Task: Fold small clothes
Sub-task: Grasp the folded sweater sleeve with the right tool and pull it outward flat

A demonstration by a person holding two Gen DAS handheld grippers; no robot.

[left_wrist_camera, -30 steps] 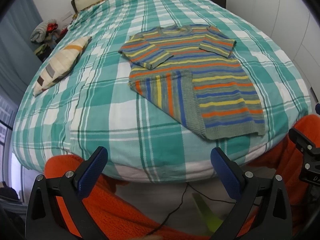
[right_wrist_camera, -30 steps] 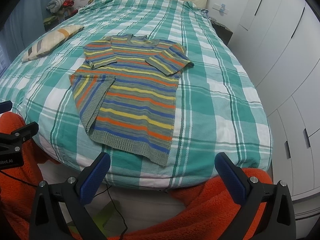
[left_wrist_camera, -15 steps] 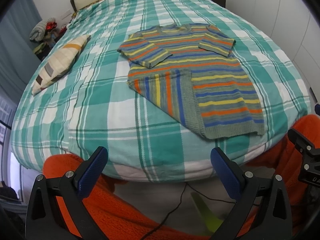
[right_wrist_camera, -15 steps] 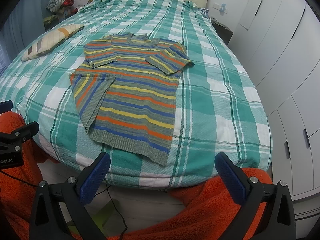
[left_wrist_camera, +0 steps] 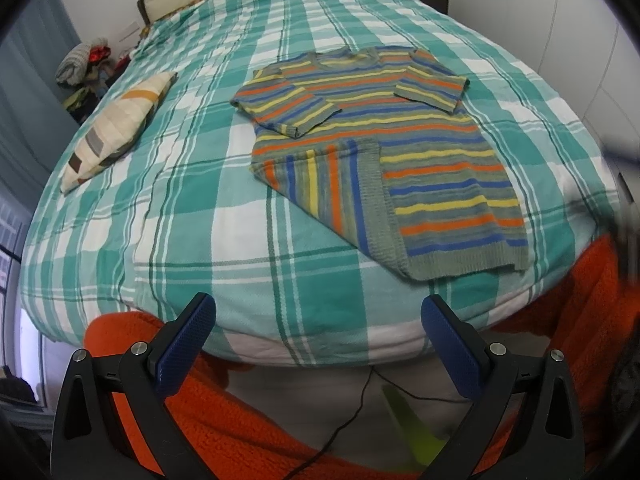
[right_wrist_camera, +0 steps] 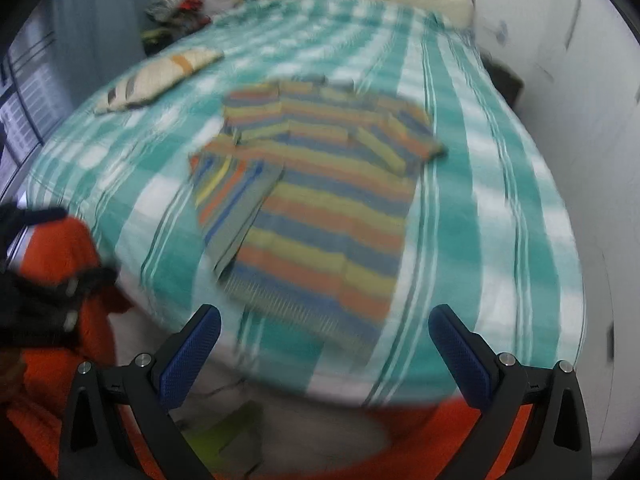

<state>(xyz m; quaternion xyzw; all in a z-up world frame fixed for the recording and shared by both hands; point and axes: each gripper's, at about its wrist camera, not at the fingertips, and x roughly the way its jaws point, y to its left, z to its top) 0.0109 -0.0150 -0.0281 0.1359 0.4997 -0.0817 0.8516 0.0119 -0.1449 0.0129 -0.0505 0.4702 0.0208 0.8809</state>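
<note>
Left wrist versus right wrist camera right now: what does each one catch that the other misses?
Only the left wrist view is sharp, so the sweater's folded sleeves and turned-over left hem corner read clearly, with the open left gripper. Only the right wrist view, blurred, shows the open right gripper and window. Both show the sweater, checked bedspread and striped cushion.

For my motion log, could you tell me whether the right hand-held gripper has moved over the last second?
Yes. The right hand-held gripper swung rightward: the striped sweater and cushion shifted right against the frame, blurred.
</note>
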